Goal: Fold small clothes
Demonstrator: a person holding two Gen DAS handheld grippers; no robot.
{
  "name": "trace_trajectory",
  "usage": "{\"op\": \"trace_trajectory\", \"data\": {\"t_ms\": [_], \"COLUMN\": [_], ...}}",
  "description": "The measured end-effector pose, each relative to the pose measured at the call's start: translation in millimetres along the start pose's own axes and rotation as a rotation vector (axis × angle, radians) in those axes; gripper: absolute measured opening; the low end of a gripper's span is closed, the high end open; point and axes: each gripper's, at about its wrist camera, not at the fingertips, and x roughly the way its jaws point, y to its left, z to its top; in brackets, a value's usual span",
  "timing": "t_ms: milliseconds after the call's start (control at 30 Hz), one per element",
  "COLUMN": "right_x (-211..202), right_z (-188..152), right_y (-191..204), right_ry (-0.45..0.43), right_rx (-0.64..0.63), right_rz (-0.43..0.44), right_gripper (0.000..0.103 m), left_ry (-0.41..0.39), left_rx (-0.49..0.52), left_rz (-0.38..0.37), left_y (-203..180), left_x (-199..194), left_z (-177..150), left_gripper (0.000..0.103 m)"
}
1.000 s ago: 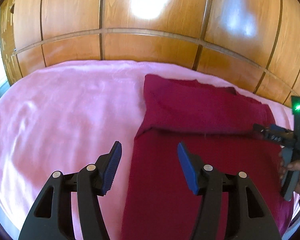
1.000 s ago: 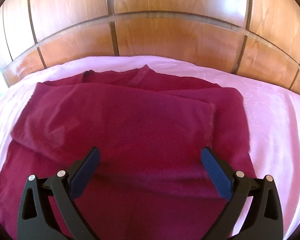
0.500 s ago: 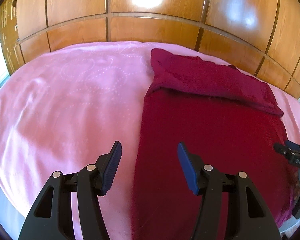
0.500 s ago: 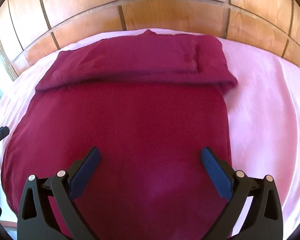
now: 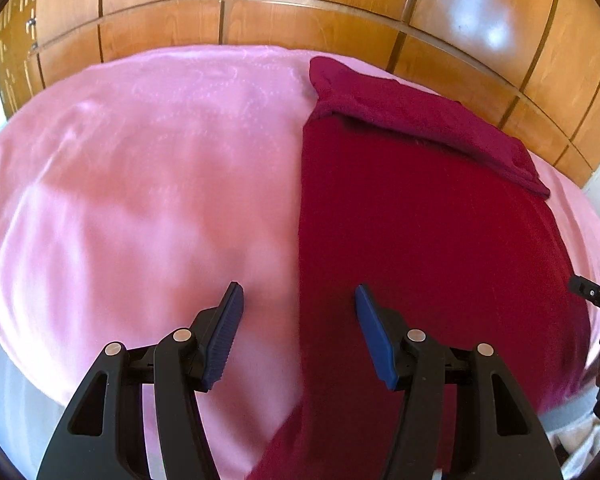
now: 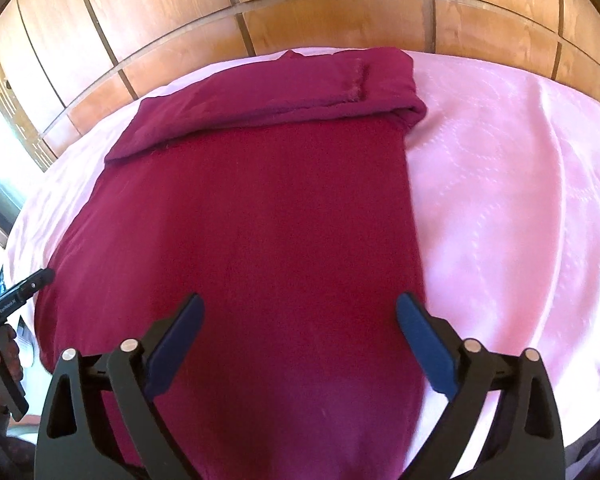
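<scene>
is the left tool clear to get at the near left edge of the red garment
Probably yes. The left tool is open and empty, its jaws straddling the garment's left edge, with only bare pink sheet beside it. The right tool is over the other side, out of the way.

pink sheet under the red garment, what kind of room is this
Probably a bedroom. The pink sheet looks like a bed cover, glossy wooden wardrobe panels stand behind it, and a dark red garment lies on it.

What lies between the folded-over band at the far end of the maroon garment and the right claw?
Only the garment's own flat maroon cloth; nothing rests on it between the folded band and the right claw, as the right wrist view shows.
</scene>
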Motion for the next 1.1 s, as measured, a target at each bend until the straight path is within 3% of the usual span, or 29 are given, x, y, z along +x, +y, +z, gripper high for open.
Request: {"op": "trace_trajectory", "data": {"t_ms": [233,333,367,400,467,533,600,633,800,933,1100], "right_x": [-23,-28,-30,-31,-34,-33,-33,-34,-57,-74,-63], "right_z": [-32,-49,-55,-58,-67,-74,-77,-76,-55,-21,23], "right_y": [-11,-23,-27,-28,-33,-37,-38,-37,-29,-26,-43], "right_ry": [0.033,0.064,0.074,0.082,0.111,0.133,0.150,0.164,0.124,0.004,-0.090], "right_rx": [0.018,0.053,0.063,0.069,0.082,0.095,0.096,0.099,0.109,0.160,0.245], "right_rz": [-0.019,-0.035,-0.041,-0.042,-0.024,0.009,0.017,0.038,0.185,0.309,0.336], "right_gripper": [0.085,0.078,0.070,0.065,0.048,0.046,0.032,0.009,0.007,0.007,0.007], "left_ry": [0.064,0.102,0.124,0.133,0.164,0.173,0.179,0.175,0.129,0.057,-0.005], "left_rx": [-0.031,-0.041,-0.042,-0.039,-0.016,0.012,0.022,0.026,0.008,-0.058,-0.108], "left_rz": [-0.077,-0.111,-0.119,-0.123,-0.157,-0.172,-0.180,-0.199,-0.313,-0.439,-0.525], "left_y": [12,12,12,11,6,0,-1,-1,4,7,1], "left_x": [-18,-22,-21,-21,-20,-19,-19,-22,-45,-58,-43], "left_z": [-30,-40,-44,-46,-52,-56,-56,-54,-37,-5,38], "left_gripper": [0.057,0.051,0.049,0.038,0.033,0.025,0.013,0.013,0.011,0.010,0.010]}}
